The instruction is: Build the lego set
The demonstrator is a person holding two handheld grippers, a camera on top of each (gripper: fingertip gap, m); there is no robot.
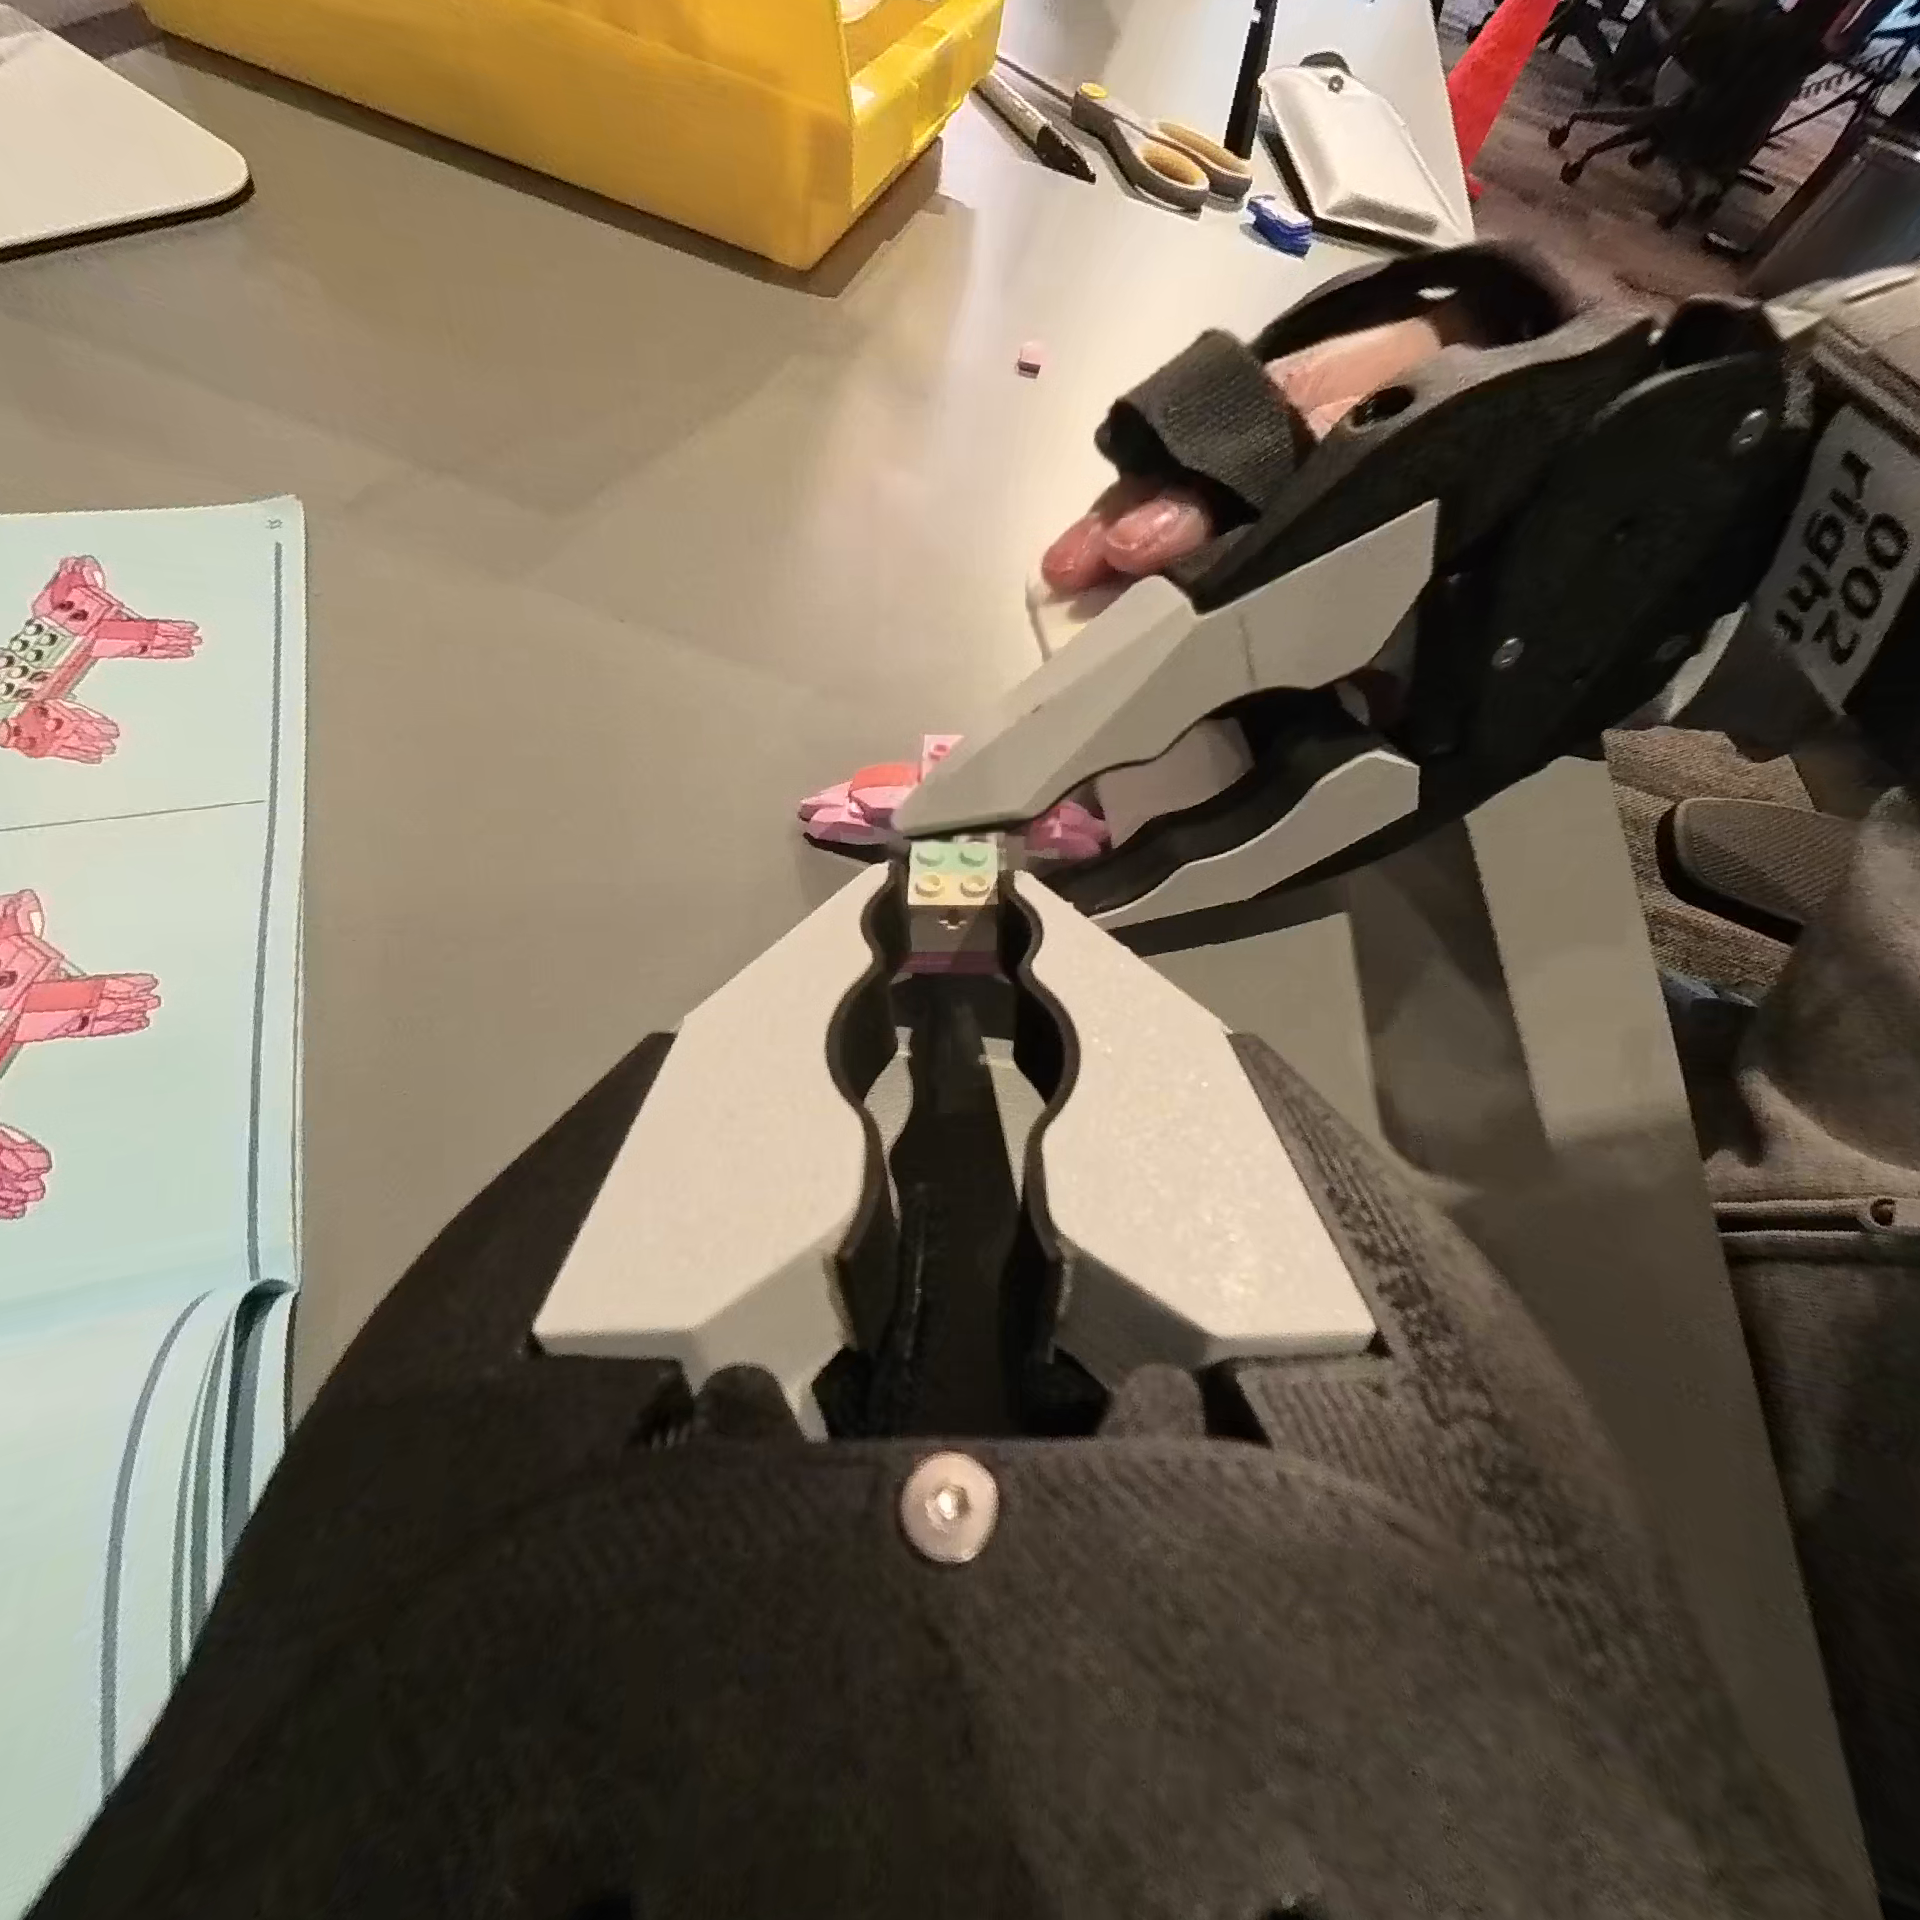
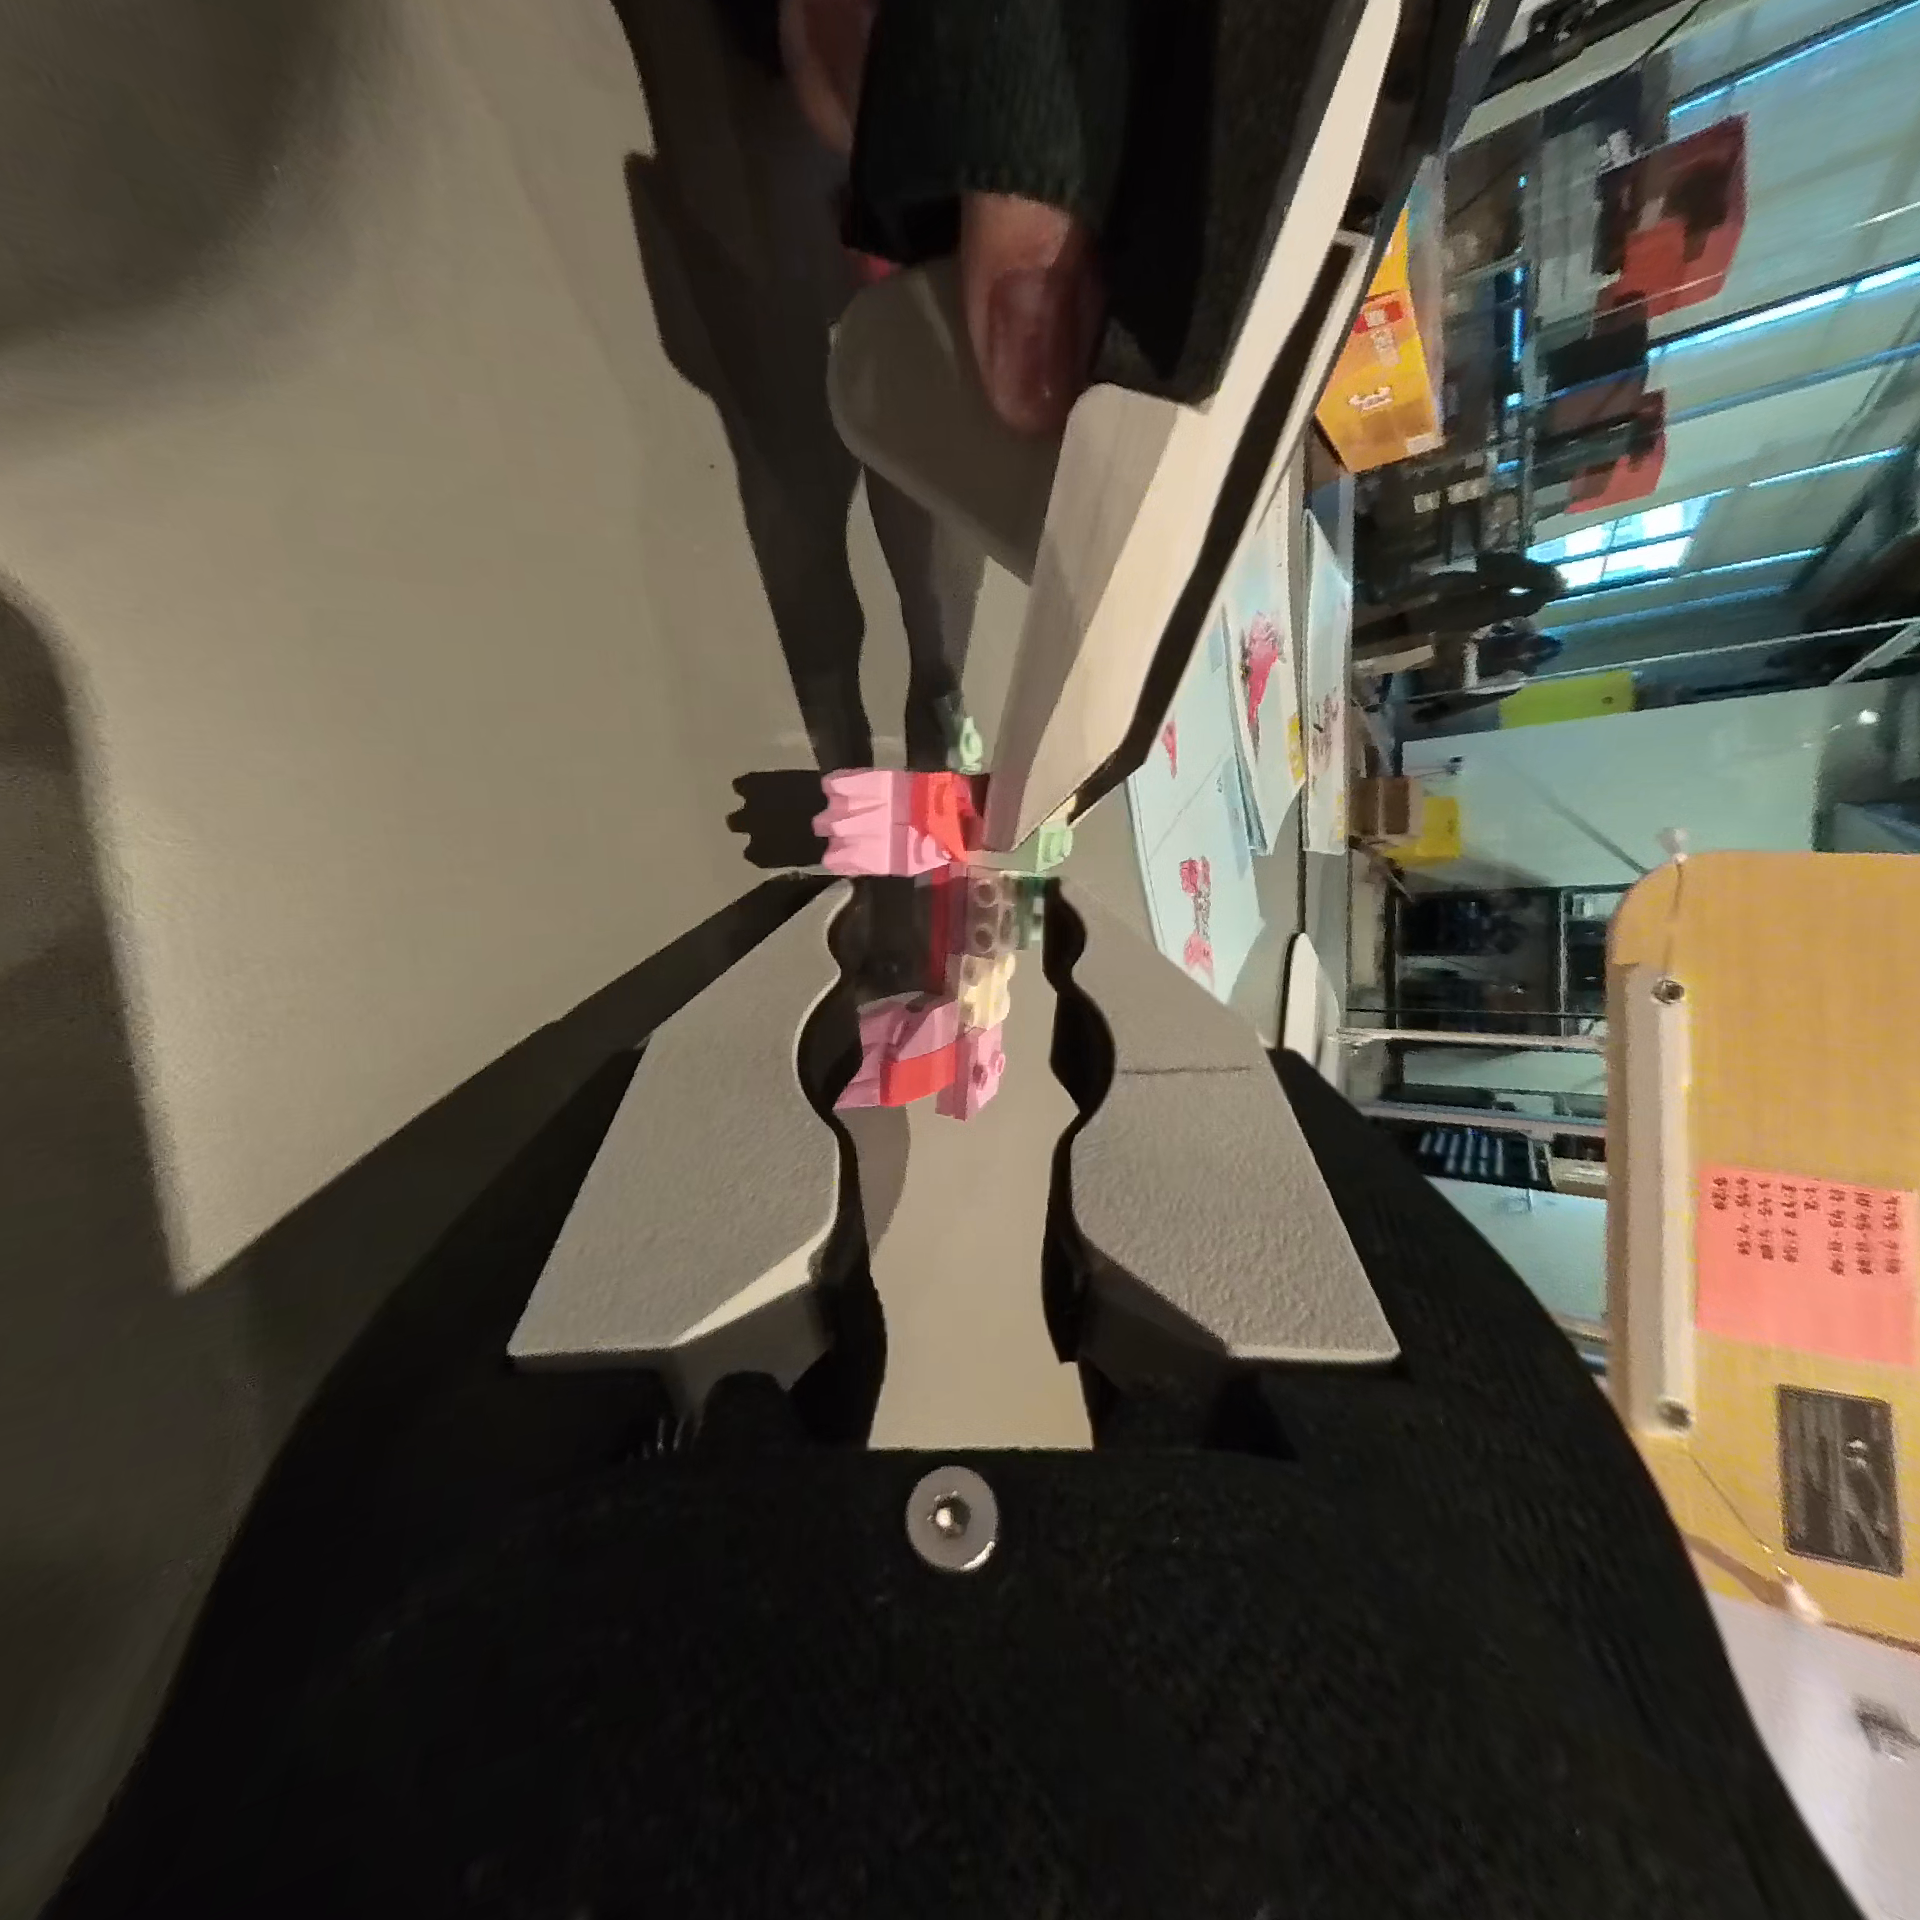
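Observation:
A small lego model (image 1: 951, 873) has a green and tan studded body and pink and red legs (image 1: 862, 800). My left gripper (image 1: 951, 899) is shut on the near end of the body, just above the grey table (image 1: 623, 623). My right gripper (image 1: 1003, 862) comes in from the right, one jaw above the model's far part and one below. In the right wrist view the model (image 2: 935, 997) fills the gap between my right gripper's (image 2: 945, 904) jaws, and the jaws are shut on it. The left gripper's finger (image 2: 1049, 644) meets the model from above there.
An open instruction booklet (image 1: 135, 935) lies at the left. A yellow bin (image 1: 623, 104) stands at the back, with scissors (image 1: 1164, 156), a marker (image 1: 1039, 125) and blue pieces (image 1: 1278, 218) beside it. A loose pink piece (image 1: 1031, 358) lies mid-table. A cardboard box (image 2: 1766, 1195) is at the right. Both grippers' tips are close together, under 4 cm apart.

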